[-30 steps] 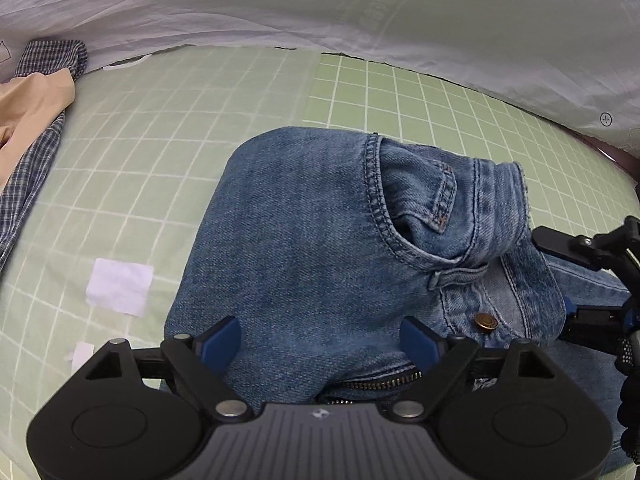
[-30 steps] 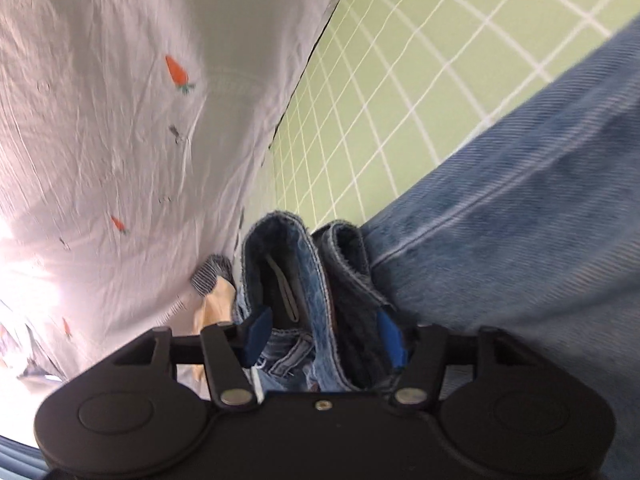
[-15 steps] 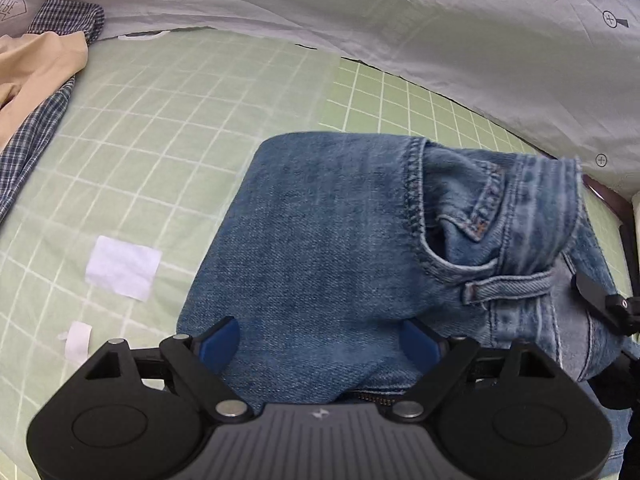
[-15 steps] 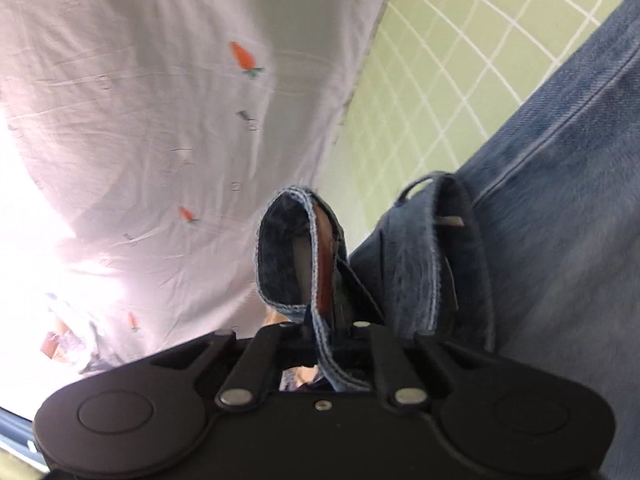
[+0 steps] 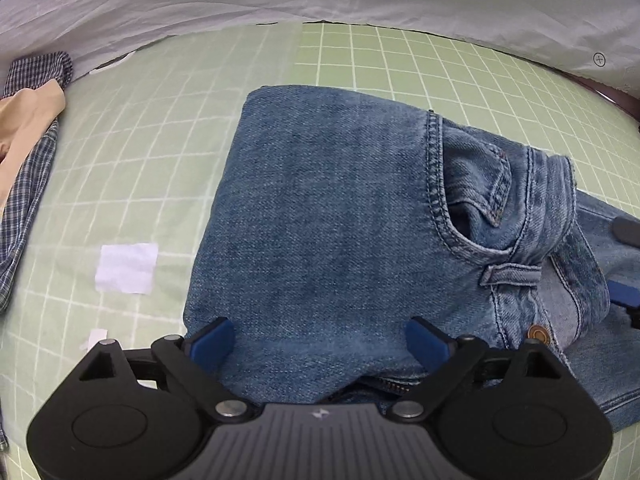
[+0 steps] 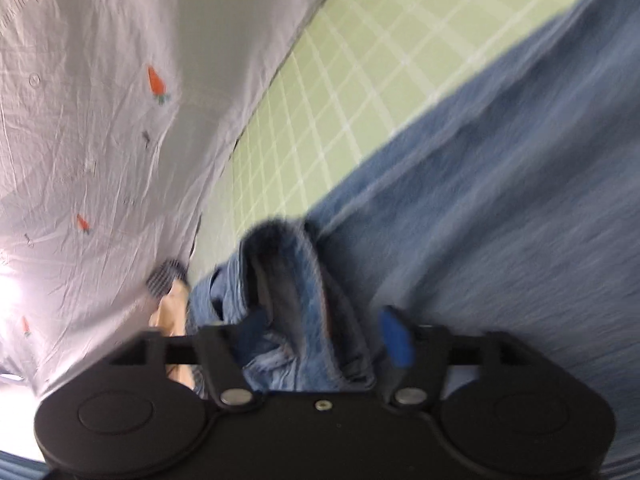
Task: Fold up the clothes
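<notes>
Blue jeans (image 5: 340, 220) lie folded on the green checked mat (image 5: 160, 152), waistband and pocket to the right. My left gripper (image 5: 320, 344) is open, its blue pads at either side of the near edge of the denim. My right gripper (image 6: 324, 336) is open; the jeans' waistband (image 6: 288, 280) stands between its spread fingers, and the view is blurred. Its blue fingertip also shows at the right edge of the left wrist view (image 5: 624, 294).
A plaid shirt (image 5: 28, 184) and a beige garment (image 5: 24, 116) lie at the mat's left edge. A white paper scrap (image 5: 126, 268) lies left of the jeans. A white carrot-print sheet (image 6: 100, 120) borders the mat at the back.
My right gripper was shut on the waistband half a second ago and has opened. The lifted waistband has come down onto the folded jeans. The left gripper stayed open.
</notes>
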